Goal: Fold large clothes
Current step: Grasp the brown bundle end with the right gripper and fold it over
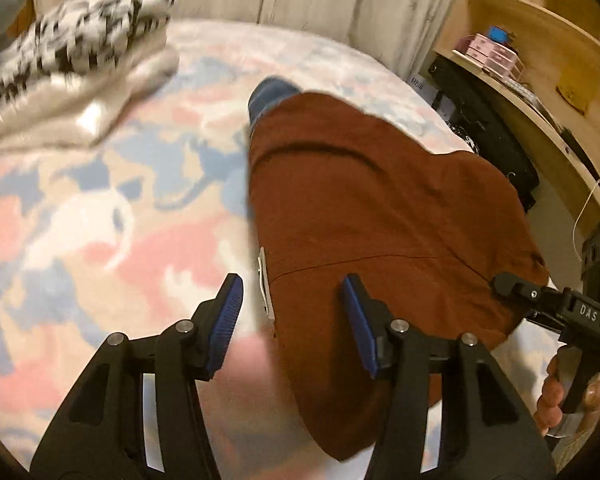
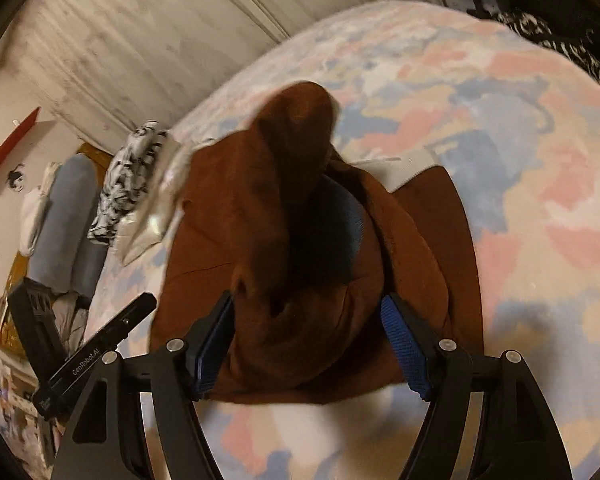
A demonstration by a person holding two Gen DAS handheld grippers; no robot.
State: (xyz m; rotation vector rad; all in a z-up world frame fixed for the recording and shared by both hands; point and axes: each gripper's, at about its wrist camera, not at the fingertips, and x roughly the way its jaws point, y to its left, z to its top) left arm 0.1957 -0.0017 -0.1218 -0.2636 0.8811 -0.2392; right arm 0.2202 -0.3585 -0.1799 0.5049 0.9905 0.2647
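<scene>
While you are hovering left gripper (image 1: 292,320) with jaws parted and empty, right gripper (image 2: 308,344) is gaping too, gripping nothing; rust-brown garment (image 1: 380,220) is lying part-folded on patterned bedspread (image 1: 100,220); folded pile (image 1: 80,60) is sitting well apart; final folds, stacking probably remaining.

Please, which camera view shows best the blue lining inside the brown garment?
The right wrist view shows it best: the brown garment gapes open toward that camera, so the blue lining shows inside the dark hollow. In the left wrist view the garment lies closed, and only a small blue patch peeks out at its far end.
</scene>
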